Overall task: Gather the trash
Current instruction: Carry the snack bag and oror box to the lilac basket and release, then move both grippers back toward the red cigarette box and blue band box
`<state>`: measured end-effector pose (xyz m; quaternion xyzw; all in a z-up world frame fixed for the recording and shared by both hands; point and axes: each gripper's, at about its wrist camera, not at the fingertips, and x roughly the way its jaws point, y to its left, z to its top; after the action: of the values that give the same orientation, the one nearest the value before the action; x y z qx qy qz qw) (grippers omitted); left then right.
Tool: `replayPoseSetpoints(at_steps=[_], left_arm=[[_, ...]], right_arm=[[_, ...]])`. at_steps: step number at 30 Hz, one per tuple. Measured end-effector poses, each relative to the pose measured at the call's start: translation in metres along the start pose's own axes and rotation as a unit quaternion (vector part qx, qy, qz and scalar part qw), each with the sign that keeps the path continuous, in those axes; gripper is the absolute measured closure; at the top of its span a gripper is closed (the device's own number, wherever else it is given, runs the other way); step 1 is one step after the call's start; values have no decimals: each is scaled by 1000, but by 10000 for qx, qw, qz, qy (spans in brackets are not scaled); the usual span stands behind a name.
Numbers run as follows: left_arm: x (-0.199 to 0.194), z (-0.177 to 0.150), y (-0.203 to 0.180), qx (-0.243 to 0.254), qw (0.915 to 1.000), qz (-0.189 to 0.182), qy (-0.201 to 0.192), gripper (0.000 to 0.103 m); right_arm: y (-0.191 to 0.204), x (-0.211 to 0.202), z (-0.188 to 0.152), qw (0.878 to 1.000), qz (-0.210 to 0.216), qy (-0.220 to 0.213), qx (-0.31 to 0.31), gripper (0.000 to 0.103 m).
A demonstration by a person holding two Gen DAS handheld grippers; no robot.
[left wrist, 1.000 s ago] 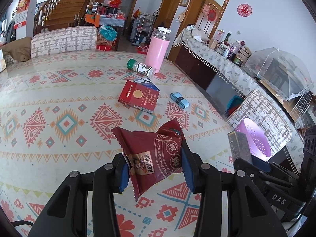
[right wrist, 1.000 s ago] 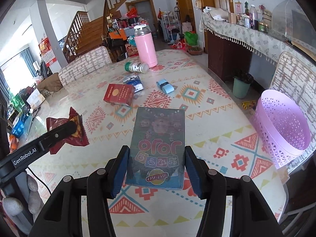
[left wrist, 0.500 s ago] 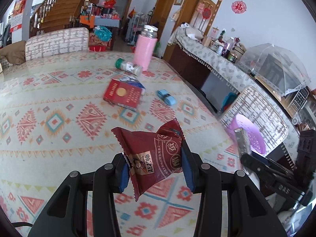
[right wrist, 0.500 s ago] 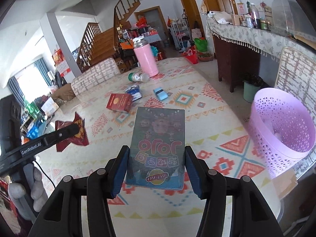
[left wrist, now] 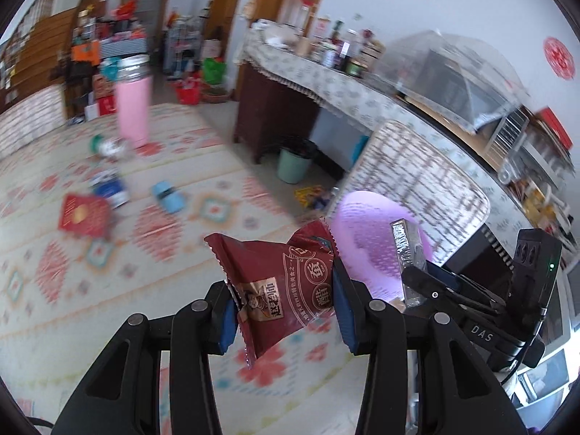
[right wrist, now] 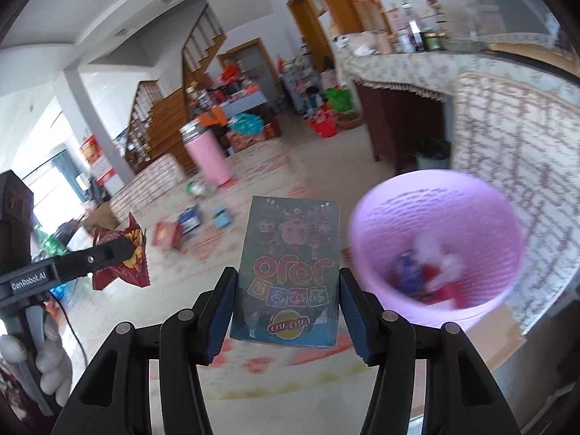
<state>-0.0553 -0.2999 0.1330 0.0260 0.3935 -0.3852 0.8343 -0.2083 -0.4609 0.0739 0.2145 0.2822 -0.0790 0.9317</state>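
My left gripper [left wrist: 282, 311] is shut on a dark red snack wrapper [left wrist: 279, 282], held above the table's right edge. My right gripper [right wrist: 286, 308] is shut on a flat grey-blue cartoon box [right wrist: 290, 272]. A purple perforated trash basket [right wrist: 438, 246] stands just right of the box, off the table edge, with some trash inside. It also shows in the left wrist view [left wrist: 366, 239], behind the wrapper, with the right gripper [left wrist: 413, 279] and its box seen edge-on. The left gripper and wrapper [right wrist: 123, 253] show at the left of the right wrist view.
On the patterned tablecloth [left wrist: 163, 253] lie a red box [left wrist: 85, 215], a blue packet [left wrist: 110, 186], a light blue roll [left wrist: 168, 195], a fallen small bottle [left wrist: 107, 146] and a pink flask [left wrist: 132, 105]. A patterned chair back [left wrist: 417, 177] stands behind the basket. A green bin [left wrist: 293, 163] sits by the sideboard.
Both grippers have swung right, off the table's middle toward the purple basket, still holding wrapper and box. The basket now looms larger and its inside shows.
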Motion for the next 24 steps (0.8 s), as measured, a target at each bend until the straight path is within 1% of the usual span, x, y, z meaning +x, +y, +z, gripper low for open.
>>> replayPoseSetpoints(at_steps=[6, 11, 14, 15, 17, 18, 19, 22, 24], left_arm=[[54, 32, -53, 323, 9987, -351, 197, 60], [107, 55, -82, 459, 9964, -517, 482, 60], [128, 62, -92, 489, 9949, -649, 594, 60], [135, 65, -95, 491, 9947, -690, 588, 57], [144, 68, -100, 576, 9942, -709, 563, 47], [146, 69, -103, 633, 9945, -652, 530, 38], [145, 69, -103, 656, 9946, -637, 493, 33], [138, 67, -101, 661, 9949, -648, 407, 30], [130, 63, -96, 661, 9956, -546, 390, 30]], right_arm=[[-59, -7, 22, 9982, -570, -94, 158, 43], [-93, 3, 35, 9960, -835, -71, 324, 43], [-110, 13, 38, 9947, -937, -10, 433, 43], [-114, 19, 38, 9943, -969, 31, 444, 43], [-119, 28, 38, 9936, -1037, 106, 443, 42], [-122, 31, 38, 9930, -1083, 100, 465, 41], [-123, 34, 37, 9926, -1102, 101, 491, 41], [-123, 37, 35, 9929, -1063, 103, 524, 39], [-120, 37, 35, 9930, -1069, 97, 497, 39]])
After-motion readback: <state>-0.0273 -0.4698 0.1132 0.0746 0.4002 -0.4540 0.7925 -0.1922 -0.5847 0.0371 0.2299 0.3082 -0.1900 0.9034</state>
